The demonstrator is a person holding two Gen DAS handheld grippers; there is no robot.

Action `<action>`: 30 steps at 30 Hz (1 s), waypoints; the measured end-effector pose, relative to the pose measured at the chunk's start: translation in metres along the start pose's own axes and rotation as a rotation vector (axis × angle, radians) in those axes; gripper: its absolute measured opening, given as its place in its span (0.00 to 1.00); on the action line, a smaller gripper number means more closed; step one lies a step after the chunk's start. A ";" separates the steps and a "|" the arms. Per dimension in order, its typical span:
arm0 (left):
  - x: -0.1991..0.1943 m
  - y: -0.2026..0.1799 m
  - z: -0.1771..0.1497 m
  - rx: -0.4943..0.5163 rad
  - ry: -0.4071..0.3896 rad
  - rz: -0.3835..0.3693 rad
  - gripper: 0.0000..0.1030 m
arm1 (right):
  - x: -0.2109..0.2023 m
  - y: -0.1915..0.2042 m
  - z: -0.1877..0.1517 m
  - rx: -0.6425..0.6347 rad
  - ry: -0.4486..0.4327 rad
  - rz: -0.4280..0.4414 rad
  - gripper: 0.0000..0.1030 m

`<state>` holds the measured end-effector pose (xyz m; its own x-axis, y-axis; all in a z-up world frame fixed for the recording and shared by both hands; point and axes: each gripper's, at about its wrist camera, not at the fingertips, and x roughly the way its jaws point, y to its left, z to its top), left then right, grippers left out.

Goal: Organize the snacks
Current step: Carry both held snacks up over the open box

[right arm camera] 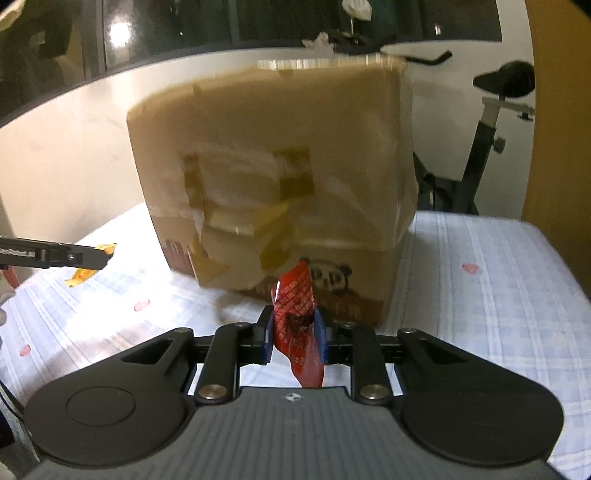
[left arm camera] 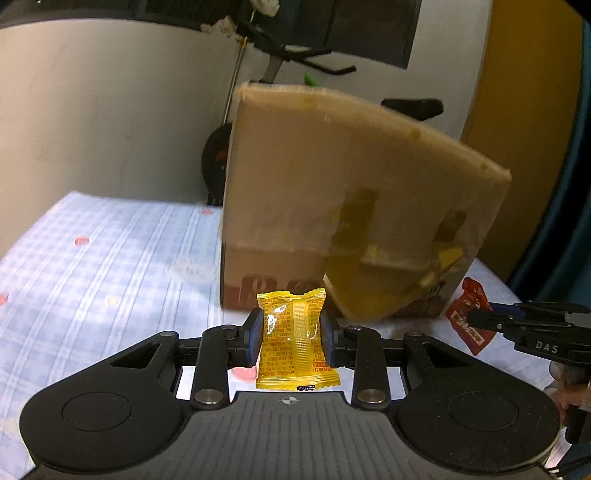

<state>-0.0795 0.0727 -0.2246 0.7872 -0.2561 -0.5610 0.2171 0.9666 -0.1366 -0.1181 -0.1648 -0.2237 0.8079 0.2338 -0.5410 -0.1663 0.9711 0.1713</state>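
Left wrist: left gripper (left arm camera: 291, 325) pinching yellow packet (left arm camera: 293, 339); right gripper (right arm camera: 294, 328) pinching red packet (right arm camera: 299, 328).

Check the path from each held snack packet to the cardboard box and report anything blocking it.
The box's front flap hangs down over the near side of the cardboard box, between it and both packets: yellow packet in the left gripper, red packet in the right gripper.

1. A blue-and-white checked cloth (right arm camera: 480, 258) with small red motifs covers the surface ahead of the gripper
2. A pale wall (left arm camera: 92, 110) rises beyond, under dark window panes (right arm camera: 166, 29) reflecting a lamp
3. An exercise bike (right arm camera: 491, 122) stands far right, beside a wooden panel (right arm camera: 557, 110)
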 end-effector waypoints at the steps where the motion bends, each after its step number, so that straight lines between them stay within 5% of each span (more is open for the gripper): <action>1: -0.002 -0.001 0.004 0.002 -0.013 -0.005 0.33 | -0.004 0.000 0.004 -0.002 -0.013 0.001 0.23; 16: -0.039 -0.018 0.075 0.058 -0.207 -0.081 0.33 | -0.063 0.008 0.089 -0.065 -0.256 0.039 0.23; 30: -0.031 -0.034 0.121 0.102 -0.265 -0.095 0.33 | -0.048 0.018 0.146 -0.159 -0.311 0.073 0.23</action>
<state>-0.0419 0.0456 -0.1041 0.8811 -0.3529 -0.3149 0.3432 0.9352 -0.0876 -0.0771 -0.1652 -0.0743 0.9201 0.3005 -0.2511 -0.2959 0.9535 0.0568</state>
